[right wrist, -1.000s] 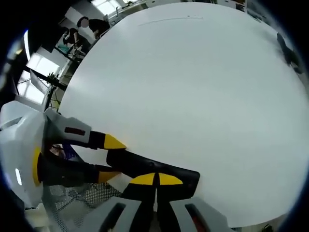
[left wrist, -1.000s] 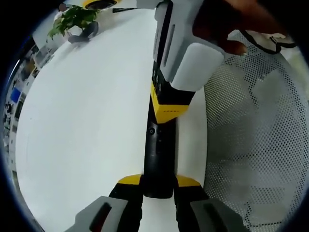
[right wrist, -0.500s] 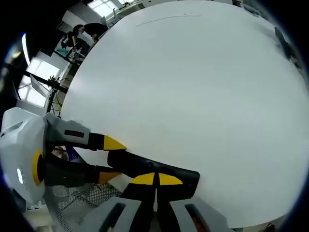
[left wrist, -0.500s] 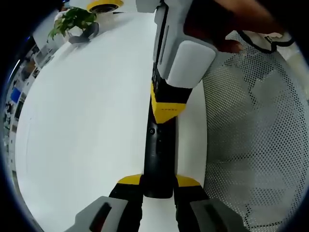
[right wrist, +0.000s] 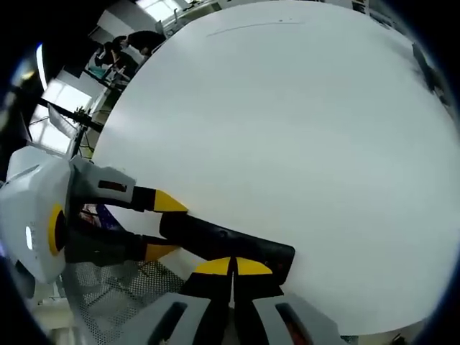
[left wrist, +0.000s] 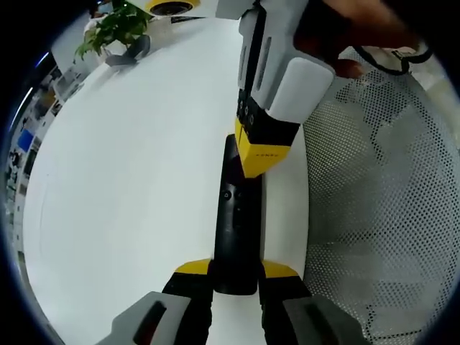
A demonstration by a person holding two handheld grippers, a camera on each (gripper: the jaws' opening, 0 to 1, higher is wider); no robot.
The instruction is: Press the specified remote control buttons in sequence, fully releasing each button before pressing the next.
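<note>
A long black remote lies on the white table. My left gripper is shut on its near end, one yellow tip on each side. The right gripper comes down from above, held by a hand. Its yellow tips are shut together over the remote's far half. In the right gripper view, my right gripper is shut at the remote's top face. I cannot tell whether it touches. The left gripper clamps the remote's end from the left.
A white mesh chair stands beside the table's right edge. A potted plant and a yellow object sit at the table's far end. People are in the room beyond the table.
The right gripper's shut tips have drawn back a little toward the remote's far end, uncovering more of its face. The left gripper keeps its hold on the remote.
</note>
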